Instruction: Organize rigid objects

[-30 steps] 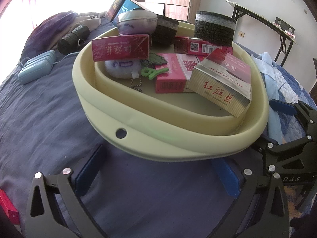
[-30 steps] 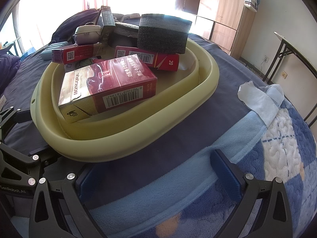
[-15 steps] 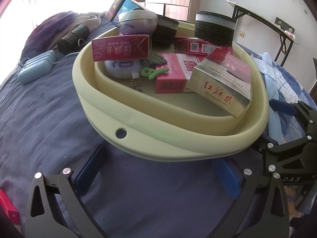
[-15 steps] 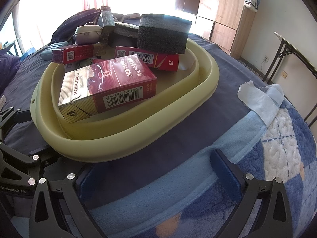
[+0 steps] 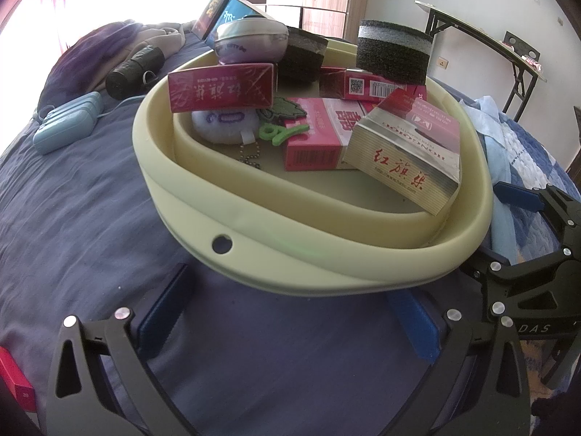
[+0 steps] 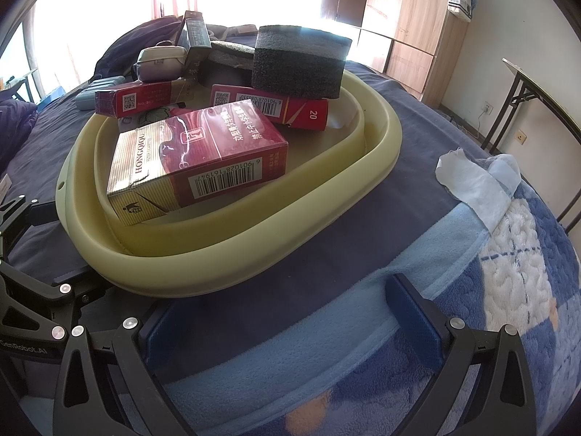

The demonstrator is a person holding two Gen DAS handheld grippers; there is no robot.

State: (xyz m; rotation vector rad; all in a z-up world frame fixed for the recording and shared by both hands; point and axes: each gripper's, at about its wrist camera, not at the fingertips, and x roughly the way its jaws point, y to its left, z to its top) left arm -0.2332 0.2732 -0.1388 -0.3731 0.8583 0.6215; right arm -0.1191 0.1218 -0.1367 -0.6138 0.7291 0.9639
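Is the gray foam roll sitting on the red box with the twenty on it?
Touching. The right wrist view shows the foam roll resting directly on the red box, with no gap between them.

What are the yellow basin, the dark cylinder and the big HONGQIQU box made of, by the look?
Basin: probably soft plastic or silicone, matte pale yellow; its thick rolled rim looks folded down in bands.
Cylinder: looks like open-cell foam, coarse speckled grey and black layers, no shine.
HONGQIQU box: printed cardboard, glossy, likely film-wrapped; metallic gold sides, barcode, a dented corner.
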